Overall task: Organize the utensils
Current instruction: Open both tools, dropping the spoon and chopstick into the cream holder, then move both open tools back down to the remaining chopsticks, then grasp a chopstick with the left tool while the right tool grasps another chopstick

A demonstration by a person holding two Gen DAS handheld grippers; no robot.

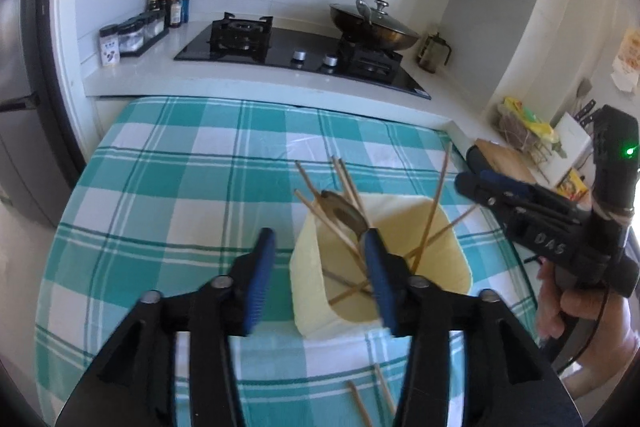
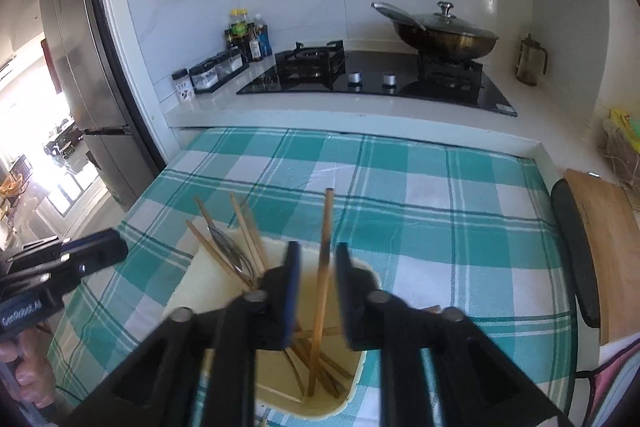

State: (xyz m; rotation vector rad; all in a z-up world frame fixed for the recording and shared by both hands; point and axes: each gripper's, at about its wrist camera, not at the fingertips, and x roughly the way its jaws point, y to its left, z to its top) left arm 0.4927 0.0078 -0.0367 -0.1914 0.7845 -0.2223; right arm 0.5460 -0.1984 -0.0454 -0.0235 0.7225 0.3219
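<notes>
Both grippers over a pale yellow utensil holder on the checked cloth.

Left wrist view: the left gripper (image 1: 320, 267) stands with jaws apart and nothing between the pads; its right finger overlaps the near rim of the utensil holder (image 1: 308, 291), which sits right of centre on the teal-and-white tablecloth (image 1: 160, 187). Chopsticks (image 1: 348, 183) and a metal spoon (image 1: 344, 213) lean inside it (two more chopsticks (image 1: 372, 395) lie on the cloth nearer the camera). Right wrist view: the right gripper (image 2: 316, 291) is parted, one upright chopstick (image 2: 322, 275) standing between the pads without visible contact, its lower end inside the holder. A covered wok (image 2: 444, 35) sits on the far stove.
</notes>
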